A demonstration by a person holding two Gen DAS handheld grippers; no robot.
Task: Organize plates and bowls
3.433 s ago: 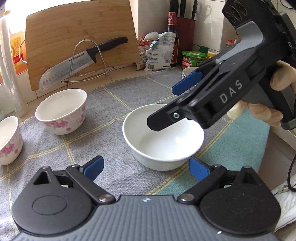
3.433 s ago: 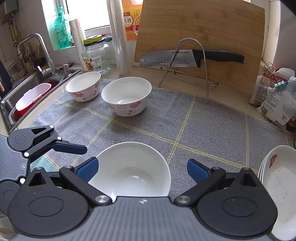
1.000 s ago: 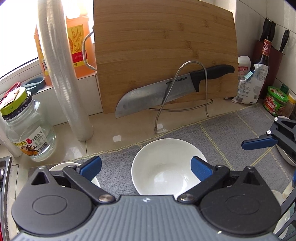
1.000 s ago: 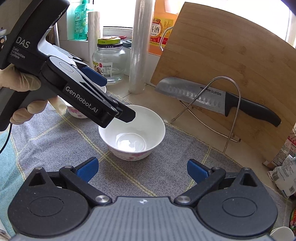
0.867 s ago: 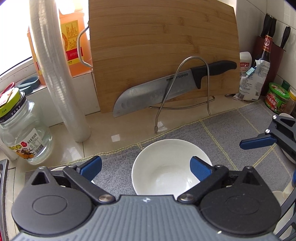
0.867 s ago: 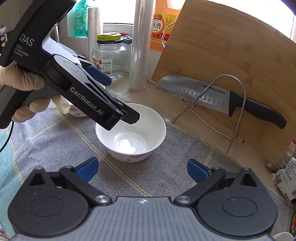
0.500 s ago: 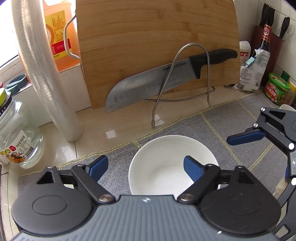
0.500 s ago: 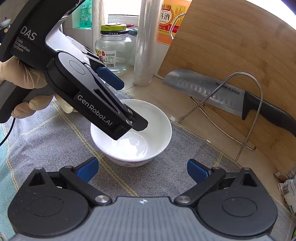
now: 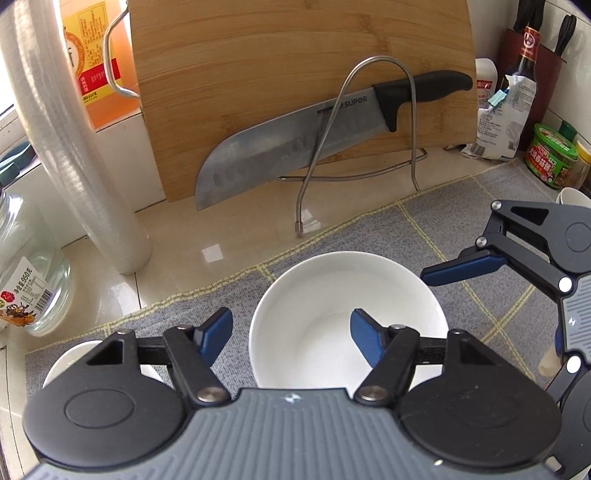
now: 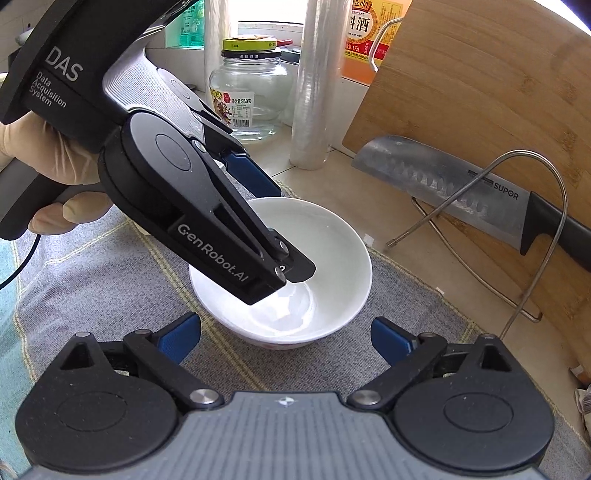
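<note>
On a kitchen counter, a grey checked cloth (image 10: 110, 280) carries a white ceramic bowl with a pink floral base (image 10: 325, 258) before a bamboo cutting board (image 9: 295, 74). The left gripper (image 9: 291, 330) has just been closing, its fingers straddling the bowl's left rim, not yet pressing. The right gripper (image 10: 284, 334), narrowing slightly, stays apart just short of the bowl.

Kitchen setting. A glossy beige bench (image 9: 236, 236) carries a grey checked cloth (image 9: 461, 221) with a teal strip at its left edge. A bamboo cutting board (image 9: 295, 74) leans upright at the bench's back edge, against a white tiled wall (image 9: 569, 11). Daylight enters from a window (image 10: 258, 11) at the back left.
</note>
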